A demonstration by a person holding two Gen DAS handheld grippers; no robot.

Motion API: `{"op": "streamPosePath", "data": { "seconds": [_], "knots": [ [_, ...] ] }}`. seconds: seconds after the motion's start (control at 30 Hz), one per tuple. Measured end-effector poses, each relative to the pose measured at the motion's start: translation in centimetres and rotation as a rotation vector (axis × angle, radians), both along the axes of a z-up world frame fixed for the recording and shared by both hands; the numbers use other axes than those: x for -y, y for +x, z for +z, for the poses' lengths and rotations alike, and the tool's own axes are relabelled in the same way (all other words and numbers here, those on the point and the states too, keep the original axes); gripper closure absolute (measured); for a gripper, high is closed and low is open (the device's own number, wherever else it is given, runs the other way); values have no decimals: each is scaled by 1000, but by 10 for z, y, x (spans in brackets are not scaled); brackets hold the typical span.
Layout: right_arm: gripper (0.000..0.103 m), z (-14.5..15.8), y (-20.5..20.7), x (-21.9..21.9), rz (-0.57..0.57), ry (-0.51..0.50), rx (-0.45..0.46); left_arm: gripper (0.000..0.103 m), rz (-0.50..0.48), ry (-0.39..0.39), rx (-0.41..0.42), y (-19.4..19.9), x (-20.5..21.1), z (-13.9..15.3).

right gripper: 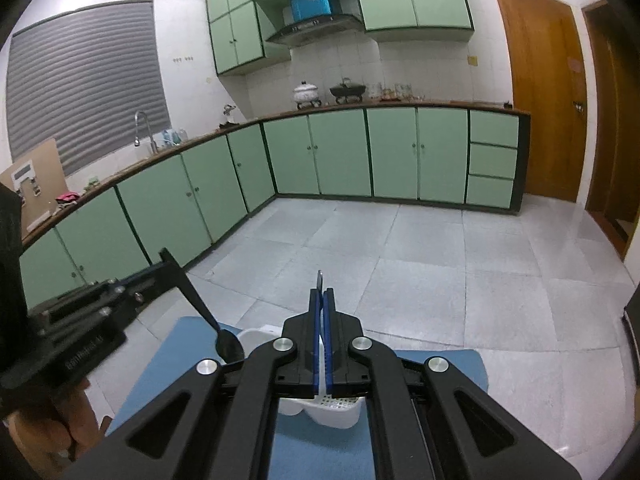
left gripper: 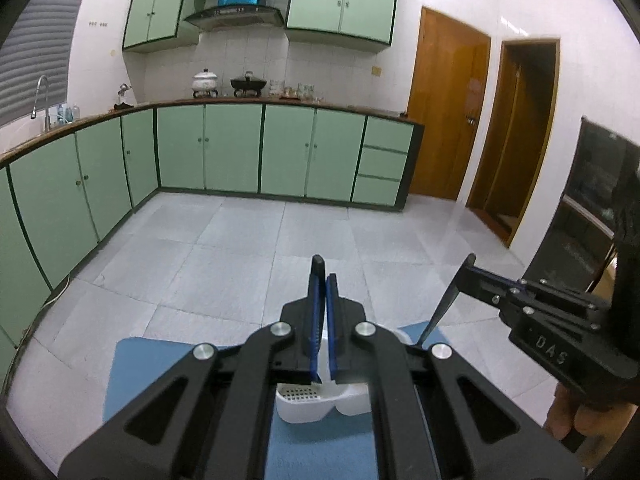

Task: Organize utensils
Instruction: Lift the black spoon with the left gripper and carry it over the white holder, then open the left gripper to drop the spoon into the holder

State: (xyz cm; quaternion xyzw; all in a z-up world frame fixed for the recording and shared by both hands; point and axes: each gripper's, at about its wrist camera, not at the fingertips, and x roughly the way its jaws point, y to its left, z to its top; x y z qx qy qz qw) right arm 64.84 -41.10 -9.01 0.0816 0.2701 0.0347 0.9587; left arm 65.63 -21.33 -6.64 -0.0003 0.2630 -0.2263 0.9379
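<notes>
Both grippers above white holder (left gripper: 308, 404) on blue mat (left gripper: 168, 372).

Left gripper (left gripper: 323, 284) pinches black spoon (right gripper: 229, 346), bowl hanging just over holder rim.

Right gripper (right gripper: 322, 296) clamps thin grey utensil (right gripper: 320, 280); type unclear.

Risk: spoon, gripped at handle end, swings, misses compartment.

Holder: smooth plastic, rounded, perforated base.
</notes>
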Motion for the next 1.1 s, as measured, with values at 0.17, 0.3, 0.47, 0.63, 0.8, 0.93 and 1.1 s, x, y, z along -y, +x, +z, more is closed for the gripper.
{"op": "streamPosePath", "data": {
  "seconds": [0.17,0.3,0.47,0.63,0.8,0.93,1.1],
  "knots": [
    [101,-31,17,0,10,1,-42,100,3,11,-49,20,6,-37],
    [100,-43,21,1,18,10,-68,99,9,23,-67,22,0,-50],
    [89,-23,8,1,14,20,-39,66,19,28,-38,7,-10,-37],
    [88,15,-38,4,-5,17,37,47,32,38,59,-39,-34,11],
    [76,38,-120,6,-22,19,116,31,63,52,148,-112,-73,48],
    [72,34,-196,-9,-18,-50,148,24,70,16,124,-177,-113,48],
    [70,2,-290,-30,-19,-84,126,21,87,16,97,-269,-153,16]
  ]
}}
